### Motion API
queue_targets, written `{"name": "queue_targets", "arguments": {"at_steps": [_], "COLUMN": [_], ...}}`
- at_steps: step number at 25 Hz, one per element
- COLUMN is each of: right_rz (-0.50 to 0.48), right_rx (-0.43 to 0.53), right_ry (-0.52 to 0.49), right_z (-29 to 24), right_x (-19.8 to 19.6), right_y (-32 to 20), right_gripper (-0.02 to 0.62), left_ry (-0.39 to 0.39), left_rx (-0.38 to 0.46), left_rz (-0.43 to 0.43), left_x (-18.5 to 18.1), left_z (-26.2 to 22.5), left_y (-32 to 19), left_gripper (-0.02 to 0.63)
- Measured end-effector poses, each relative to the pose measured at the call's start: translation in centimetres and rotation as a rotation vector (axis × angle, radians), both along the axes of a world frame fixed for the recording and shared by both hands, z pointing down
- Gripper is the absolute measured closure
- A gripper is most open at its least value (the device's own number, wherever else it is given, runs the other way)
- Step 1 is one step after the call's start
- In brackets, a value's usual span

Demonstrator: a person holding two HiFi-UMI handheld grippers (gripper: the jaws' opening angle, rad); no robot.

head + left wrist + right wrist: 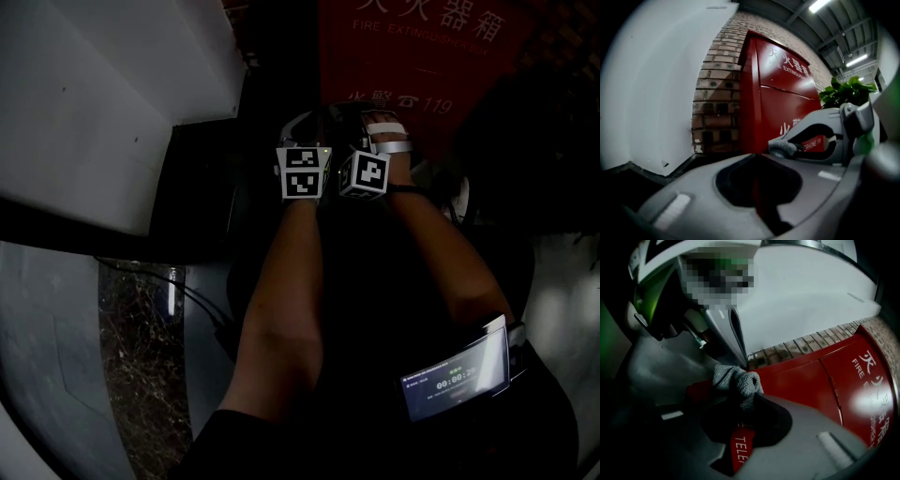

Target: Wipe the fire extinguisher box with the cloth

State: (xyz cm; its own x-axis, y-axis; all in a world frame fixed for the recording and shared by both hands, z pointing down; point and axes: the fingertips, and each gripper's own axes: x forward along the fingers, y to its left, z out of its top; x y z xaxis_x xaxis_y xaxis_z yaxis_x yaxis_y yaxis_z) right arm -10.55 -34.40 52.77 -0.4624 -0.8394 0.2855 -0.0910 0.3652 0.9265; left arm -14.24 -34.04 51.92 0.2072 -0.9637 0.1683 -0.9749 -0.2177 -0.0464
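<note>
1. Fire extinguisher box [783, 89]: red metal, upright against a brick wall [717, 93]. I read white "FIRE EXTINGUISHER" under large Chinese characters, and lower down "火警" with "119". "TELE" shows through the gap behind my right jaws.
2. Cloth [733, 380]: grey, knitted and bunched, held in front of the lower box front. I cannot tell whether it touches the box.
3. Right tongs [742, 394]: jaws clamped on the cloth at their tips.
4. Left tongs [754, 155]: jaws together with nothing between them, just beside the right tongs and pointing at the box.
5. White wall [656, 84]: left of the brickwork.
6. Green plant [846, 89]: leaves to the right of the box.
7. Screen [457, 375]: strapped to the right forearm and lit, with timer digits too small to read.
</note>
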Motion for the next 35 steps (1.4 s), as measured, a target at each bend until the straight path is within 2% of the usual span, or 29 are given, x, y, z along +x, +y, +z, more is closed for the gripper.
{"name": "queue_targets", "arguments": {"at_steps": [4,8,10,18,22,27,35], "right_rz": [-0.026,-0.009,0.004,0.083,0.139,0.247,0.424], "right_rx": [0.000,-0.002,0.010,0.006,0.002,-0.040,-0.078], "right_ry": [-0.010,0.008,0.007,0.008,0.019,0.025,0.033], "right_z": [-0.3,0.1,-0.3,-0.3,0.4,1.3,1.7], "right_x": [-0.6,1.7,2.8,8.4,11.7,16.2,22.6], "right_y": [-0.3,-0.7,-0.9,-1.7,-2.4,-3.2,-4.3], "right_gripper": [0.554,0.554,0.554,0.554,0.554,0.554,0.554], "left_ry": [-0.004,0.089,0.111,0.054,0.060,0.021,-0.002], "left_rx": [-0.005,0.002,0.006,0.019,0.017,0.014,0.026], "left_rz": [-0.017,0.028,0.061,0.177,0.266,0.376,0.442], "left_x": [0.4,2.8,3.7,7.5,9.8,13.0,14.5], "left_z": [0.6,-0.1,-0.2,-0.2,-0.2,0.1,-0.3], "left_y": [-0.3,-0.5,-0.5,-0.6,-0.4,0.3,1.4], "left_gripper": [0.603,0.603,0.603,0.603,0.603,0.603,0.603]}}
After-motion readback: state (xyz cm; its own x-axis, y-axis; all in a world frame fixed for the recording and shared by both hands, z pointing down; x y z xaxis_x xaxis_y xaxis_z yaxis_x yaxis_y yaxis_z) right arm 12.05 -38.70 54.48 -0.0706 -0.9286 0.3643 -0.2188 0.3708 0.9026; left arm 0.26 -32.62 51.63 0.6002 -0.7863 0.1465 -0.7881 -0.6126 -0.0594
